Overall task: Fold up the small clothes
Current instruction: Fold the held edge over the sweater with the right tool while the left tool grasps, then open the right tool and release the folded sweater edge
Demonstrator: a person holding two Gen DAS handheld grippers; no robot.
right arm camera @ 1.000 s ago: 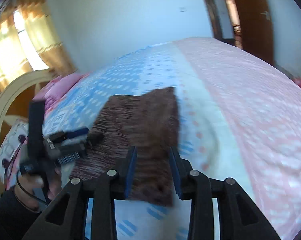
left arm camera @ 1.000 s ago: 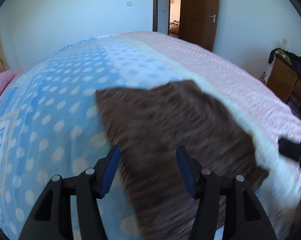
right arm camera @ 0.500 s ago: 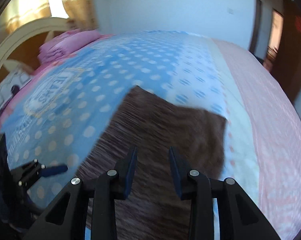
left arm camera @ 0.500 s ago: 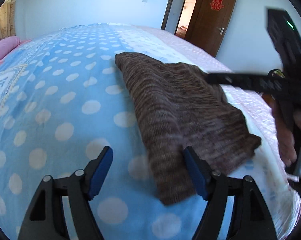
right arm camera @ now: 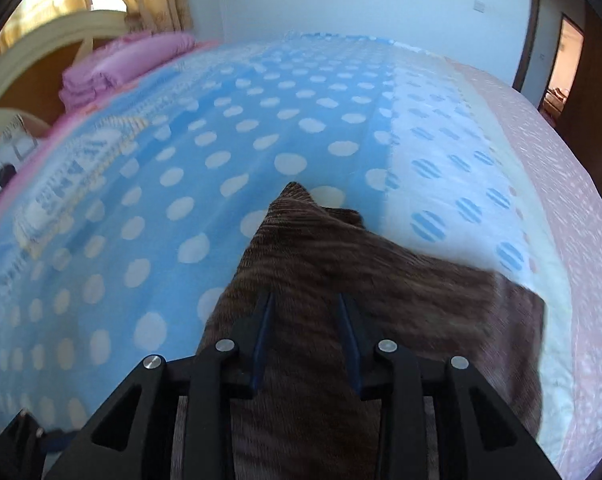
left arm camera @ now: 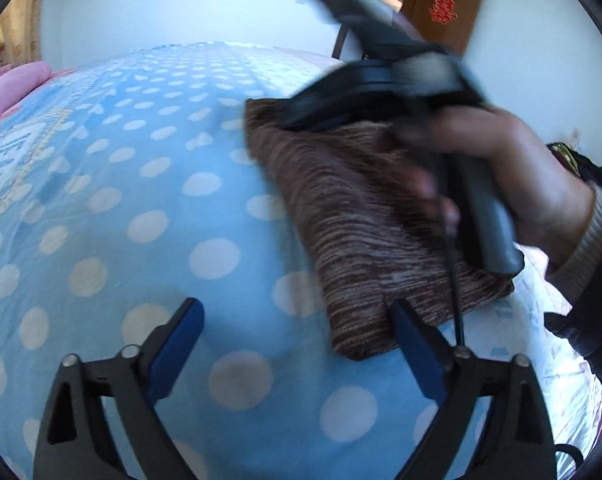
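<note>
A brown striped knit garment (left arm camera: 353, 216) lies folded on the blue polka-dot bedspread (left arm camera: 149, 200). My left gripper (left arm camera: 297, 332) is open and empty, low over the bedspread, with its right fingertip by the garment's near corner. My right gripper (right arm camera: 305, 312) sits over the garment (right arm camera: 333, 264) with its jaws partly apart and cloth between and beneath them; I cannot tell whether it grips. In the left wrist view the right gripper (left arm camera: 313, 116) reaches across the garment's far edge, held by a hand.
A pink folded blanket (right arm camera: 121, 68) and a cream headboard (right arm camera: 41, 40) are at the far left. A pink sheet (right arm camera: 561, 184) covers the bed's right side. A brown door (left arm camera: 445, 12) stands behind.
The right gripper has swung across over the garment toward its far edge. The left gripper has opened wider and shifted left, off the garment.
</note>
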